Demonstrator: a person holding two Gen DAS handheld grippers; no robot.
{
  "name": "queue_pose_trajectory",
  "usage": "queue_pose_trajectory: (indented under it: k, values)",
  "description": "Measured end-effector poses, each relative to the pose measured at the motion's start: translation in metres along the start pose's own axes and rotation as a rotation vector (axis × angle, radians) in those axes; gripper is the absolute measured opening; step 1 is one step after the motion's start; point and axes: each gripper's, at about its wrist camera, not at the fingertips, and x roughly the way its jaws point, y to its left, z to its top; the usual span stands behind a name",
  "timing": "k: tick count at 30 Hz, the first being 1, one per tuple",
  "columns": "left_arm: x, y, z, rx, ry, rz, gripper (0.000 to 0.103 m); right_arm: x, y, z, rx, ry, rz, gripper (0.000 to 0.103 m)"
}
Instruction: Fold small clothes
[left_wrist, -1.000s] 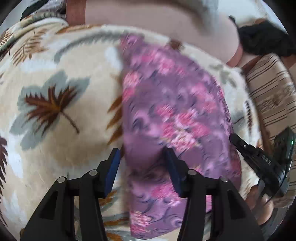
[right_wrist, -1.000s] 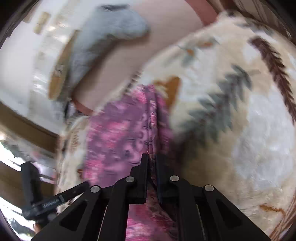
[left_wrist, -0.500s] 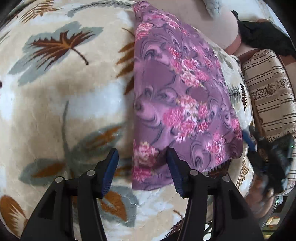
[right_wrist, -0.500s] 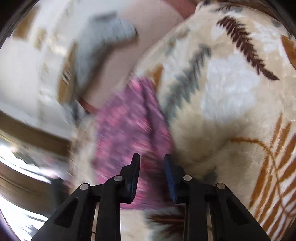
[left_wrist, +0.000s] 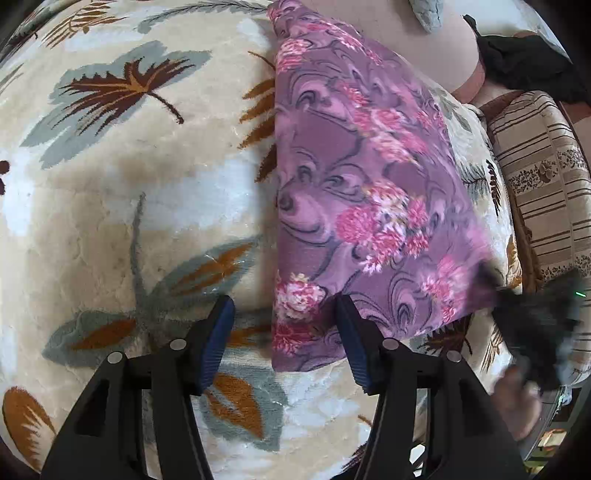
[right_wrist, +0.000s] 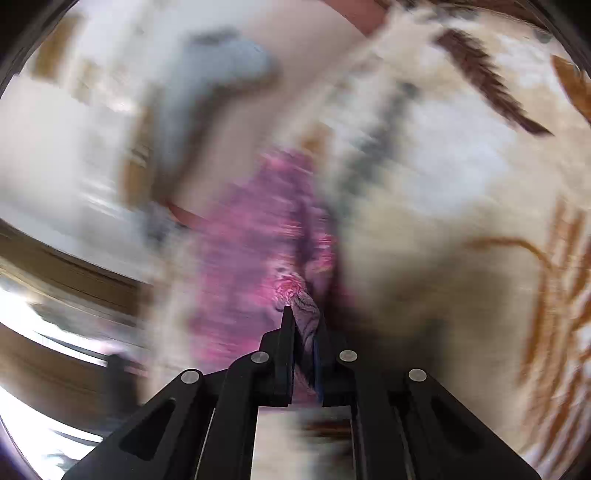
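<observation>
A purple floral cloth (left_wrist: 354, 192) lies folded lengthwise on a cream leaf-patterned blanket (left_wrist: 122, 206). My left gripper (left_wrist: 284, 314) is open just above the cloth's near left corner, one finger on each side of the edge. My right gripper (right_wrist: 303, 325) is shut on the cloth's near right corner (right_wrist: 306, 314); that view is strongly motion-blurred. The right gripper also shows as a dark blur (left_wrist: 532, 317) at the cloth's right corner in the left wrist view.
A striped cushion (left_wrist: 539, 177) lies to the right of the blanket. A black garment (left_wrist: 524, 66) and a grey item (left_wrist: 424, 14) lie at the far edge. The blanket's near edge drops off below the grippers.
The right gripper opened briefly, then closed on the cloth's near right corner and is moving fast. The left gripper pulled back toward the near edge and stays open.
</observation>
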Motion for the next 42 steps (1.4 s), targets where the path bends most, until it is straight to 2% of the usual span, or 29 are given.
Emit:
queue_pose_trajectory:
  k: [1,2,3,4,6,7,9,13,15,16,17,18,20,21,22,24,27,28,29,30,31,32,34,36,38,40,42]
  values:
    - [-0.003,-0.001,0.0,0.008,-0.001,-0.011,0.055,0.011,-0.009,-0.003,0.004,0.053,-0.037,0.013]
    - [-0.009,0.0,0.001,0.023,-0.007,-0.056,0.055,0.008,-0.011,-0.002,0.017,0.043,-0.023,0.015]
    - [-0.016,0.002,0.002,0.032,-0.024,-0.108,0.055,0.002,-0.01,0.002,0.034,0.034,-0.017,0.025]
    - [-0.027,0.002,0.008,0.034,-0.061,-0.155,0.055,-0.008,-0.004,0.009,0.035,-0.004,-0.04,0.025]
    - [-0.041,0.0,0.025,0.032,-0.118,-0.172,0.055,-0.023,0.009,0.02,-0.011,-0.104,-0.016,0.026]
    - [-0.048,-0.004,0.041,0.03,-0.159,-0.166,0.055,-0.027,0.022,0.028,-0.047,-0.146,0.008,0.028]
    - [-0.052,-0.013,0.068,0.02,-0.208,-0.12,0.056,-0.02,0.051,0.039,-0.126,-0.164,0.049,0.028]
    - [-0.03,-0.018,0.106,-0.007,-0.232,-0.016,0.056,0.019,0.083,0.044,-0.253,-0.183,0.019,0.027]
    - [-0.005,-0.005,0.108,-0.027,-0.182,0.055,0.056,0.045,0.083,0.038,-0.297,-0.142,-0.059,0.025]
    - [0.013,0.001,0.108,-0.025,-0.142,0.07,0.059,0.07,0.078,0.037,-0.31,-0.067,-0.138,0.022]
    - [0.02,0.006,0.106,-0.027,-0.126,0.055,0.061,0.08,0.078,0.037,-0.32,-0.064,-0.145,0.022]
    - [0.019,0.011,0.103,-0.038,-0.138,0.021,0.061,0.075,0.08,0.036,-0.332,-0.104,-0.133,0.022]
    - [0.009,0.016,0.102,-0.055,-0.154,-0.038,0.061,0.067,0.089,0.047,-0.331,-0.101,-0.136,0.027]
    - [0.006,0.018,0.105,-0.067,-0.158,-0.048,0.061,0.06,0.093,0.058,-0.32,-0.155,-0.126,0.028]
    - [0.001,0.019,0.11,-0.084,-0.174,-0.059,0.061,0.056,0.095,0.07,-0.3,-0.202,-0.137,0.032]
    - [-0.002,0.017,0.118,-0.087,-0.191,-0.053,0.06,0.06,0.095,0.091,-0.254,-0.222,-0.15,0.047]
    - [0.0,0.011,0.132,-0.071,-0.192,-0.024,0.06,0.084,0.088,0.117,-0.176,-0.168,-0.172,0.047]
    - [0.001,0.009,0.135,-0.066,-0.193,-0.02,0.061,0.099,0.087,0.125,-0.169,-0.116,-0.184,0.032]
    - [0.002,0.006,0.137,-0.059,-0.199,-0.012,0.061,0.105,0.089,0.126,-0.187,-0.094,-0.192,0.012]
    - [0.006,0.002,0.141,-0.043,-0.208,0.013,0.061,0.106,0.093,0.127,-0.223,-0.108,-0.186,0.004]
    - [0.011,0.001,0.146,-0.035,-0.207,0.033,0.066,0.104,0.094,0.125,-0.246,-0.148,-0.193,0.004]
    - [0.019,0.0,0.149,-0.029,-0.196,0.066,0.075,0.107,0.088,0.127,-0.23,-0.146,-0.215,0.004]
    - [0.033,0.001,0.151,-0.033,-0.171,0.09,0.08,0.122,0.073,0.128,-0.179,-0.099,-0.239,0.002]
    - [0.029,-0.001,0.15,-0.031,-0.186,0.099,0.08,0.114,0.072,0.128,-0.155,-0.123,-0.21,0.004]
    - [0.018,-0.002,0.146,-0.025,-0.211,0.104,0.079,0.095,0.079,0.123,-0.184,-0.165,-0.212,0.014]
    - [0.012,-0.003,0.14,-0.026,-0.232,0.105,0.079,0.076,0.084,0.113,-0.223,-0.209,-0.133,0.014]
    - [0.014,-0.004,0.135,-0.023,-0.226,0.108,0.079,0.072,0.087,0.103,-0.256,-0.182,-0.062,0.014]
